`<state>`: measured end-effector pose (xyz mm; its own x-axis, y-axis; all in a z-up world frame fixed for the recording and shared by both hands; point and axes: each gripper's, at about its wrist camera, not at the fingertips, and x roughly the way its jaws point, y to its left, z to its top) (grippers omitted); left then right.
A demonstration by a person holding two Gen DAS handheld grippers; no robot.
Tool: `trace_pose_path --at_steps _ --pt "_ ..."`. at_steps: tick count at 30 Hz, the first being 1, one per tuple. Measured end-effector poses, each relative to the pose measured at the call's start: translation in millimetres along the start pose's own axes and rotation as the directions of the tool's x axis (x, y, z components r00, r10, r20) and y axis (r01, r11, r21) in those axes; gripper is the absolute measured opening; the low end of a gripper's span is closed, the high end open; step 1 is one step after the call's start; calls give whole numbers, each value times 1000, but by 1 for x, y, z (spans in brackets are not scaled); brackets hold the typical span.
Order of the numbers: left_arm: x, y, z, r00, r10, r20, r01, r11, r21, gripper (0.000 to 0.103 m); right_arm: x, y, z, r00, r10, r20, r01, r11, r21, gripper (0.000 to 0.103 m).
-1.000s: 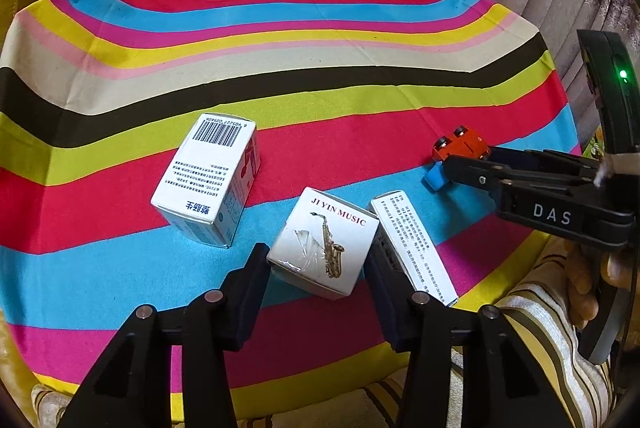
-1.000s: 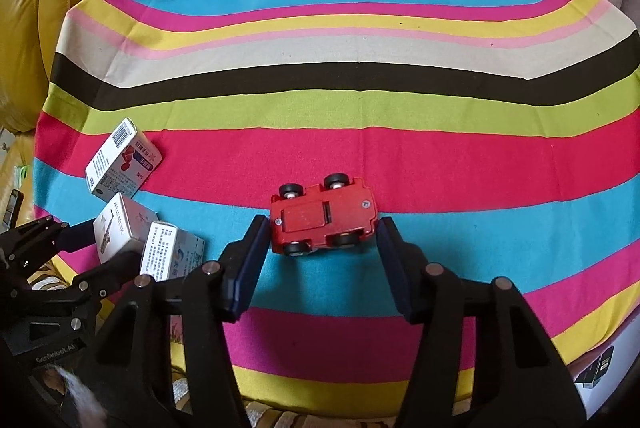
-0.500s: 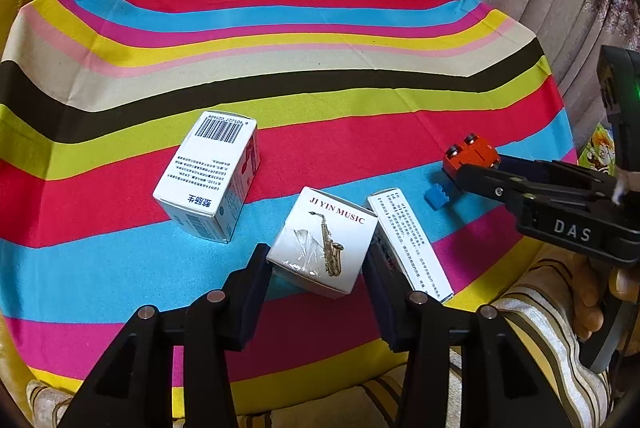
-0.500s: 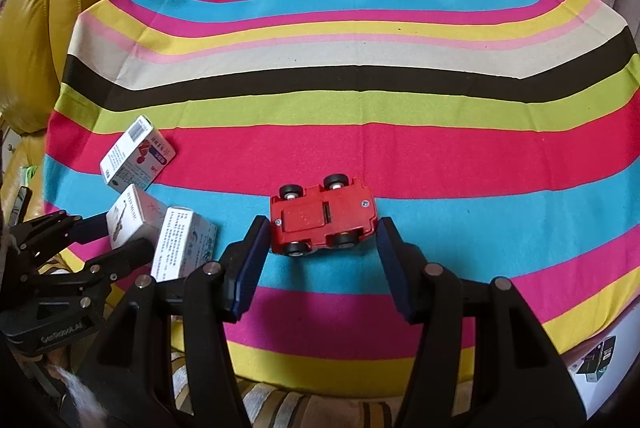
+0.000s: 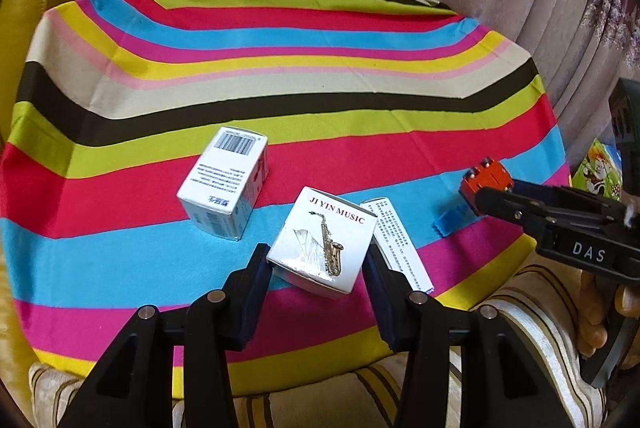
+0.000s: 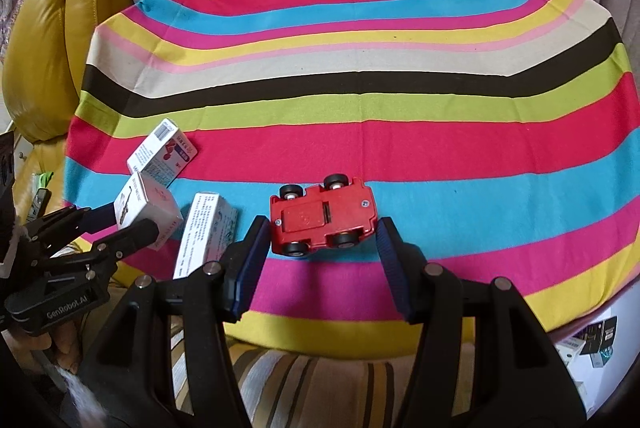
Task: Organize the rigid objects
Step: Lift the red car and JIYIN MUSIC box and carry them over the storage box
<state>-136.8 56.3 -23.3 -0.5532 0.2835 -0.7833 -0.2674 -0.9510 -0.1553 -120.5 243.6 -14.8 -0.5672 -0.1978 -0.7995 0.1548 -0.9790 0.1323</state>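
My left gripper (image 5: 316,268) is shut on a white box printed with a saxophone (image 5: 324,244), tilted above the striped cloth (image 5: 280,75). My right gripper (image 6: 320,248) is shut on a red toy car (image 6: 324,218), held with its underside and wheels toward the camera. In the right wrist view the left gripper (image 6: 116,224) and its saxophone box (image 6: 146,211) are at the left. In the left wrist view the right gripper (image 5: 500,199) carries the car (image 5: 486,179) at the right.
On the cloth lie a white barcode box (image 5: 224,183), a narrow white box with printed text (image 5: 396,244) and a small blue brick (image 5: 450,222). Yellow leather cushions (image 6: 40,47) flank the left; a beige sofa back stands behind. Small boxes (image 6: 592,344) lie off the cloth's right edge.
Both grippers have drawn back and up with their loads, so more of the sofa back shows. The right gripper with the car shifted right, uncovering the blue brick on the cloth.
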Motion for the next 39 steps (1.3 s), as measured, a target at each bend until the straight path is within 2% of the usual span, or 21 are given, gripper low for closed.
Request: trace_pose_path --at_steps 14,32,34,39 --pt "-55 -12 -28 995 3 100 7 994 -107 48 -50 -2 -30 998 50 37 -50 999 -4 59" --pt "-78 -89 -44 990 -49 130 51 999 -13 48 -104 -39 -70 994 72 84 -76 996 43 59" --pt "-76 -99 -46 991 -73 116 74 997 -6 48 -109 -46 -75 994 68 87 -73 996 55 59" --pt "-76 -119 -48 991 -81 103 79 997 28 48 -121 -68 -87 994 53 96 -62 993 97 59"
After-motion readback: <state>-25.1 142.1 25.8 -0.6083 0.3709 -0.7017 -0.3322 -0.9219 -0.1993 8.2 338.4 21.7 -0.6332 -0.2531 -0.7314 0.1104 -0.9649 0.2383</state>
